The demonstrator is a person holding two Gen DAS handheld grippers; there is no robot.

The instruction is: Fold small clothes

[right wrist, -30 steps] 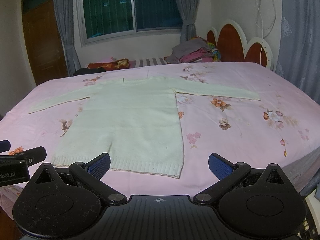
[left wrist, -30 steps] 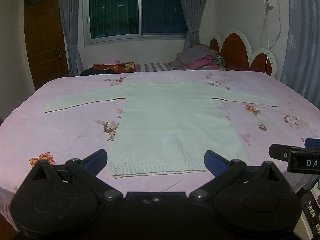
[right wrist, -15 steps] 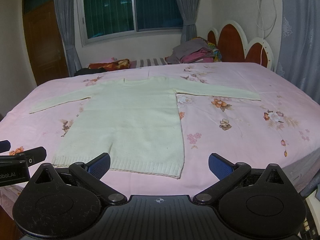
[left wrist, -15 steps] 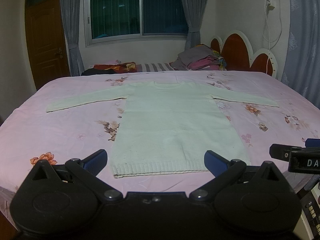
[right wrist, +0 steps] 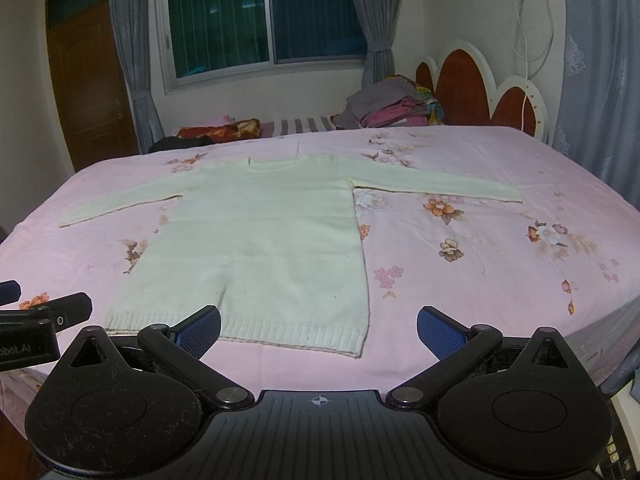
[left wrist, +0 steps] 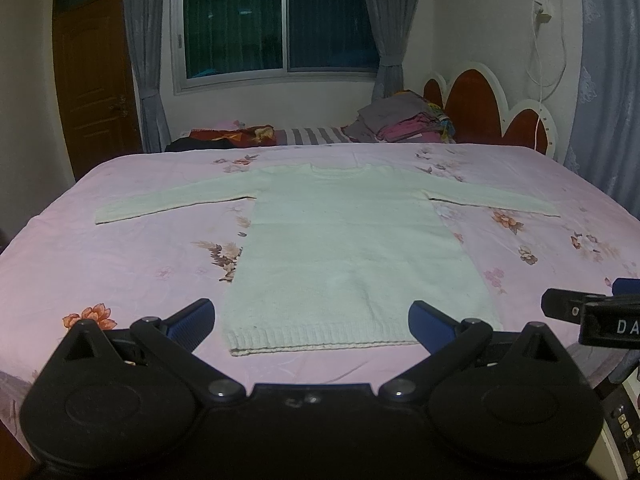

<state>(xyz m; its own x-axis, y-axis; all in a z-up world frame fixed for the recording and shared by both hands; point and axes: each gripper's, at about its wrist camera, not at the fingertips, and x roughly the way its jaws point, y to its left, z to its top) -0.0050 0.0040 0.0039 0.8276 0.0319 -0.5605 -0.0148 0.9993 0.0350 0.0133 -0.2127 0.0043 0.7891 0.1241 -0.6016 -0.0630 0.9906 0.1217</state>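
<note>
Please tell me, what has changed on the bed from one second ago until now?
Almost nothing. The sweater lies flat with both sleeves spread, as before. The left tool and right tool stay open near its hem, holding nothing; the views shifted only slightly.

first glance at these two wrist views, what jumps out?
A pale long-sleeved sweater lies flat in the middle of the pink floral bedsheet, both sleeves spread wide, hem toward the cameras. The left claw and right claw hang open at the near edge of the bed, touching nothing. Behind it, a pile of folded clothes sits by the red scalloped headboard.
</note>
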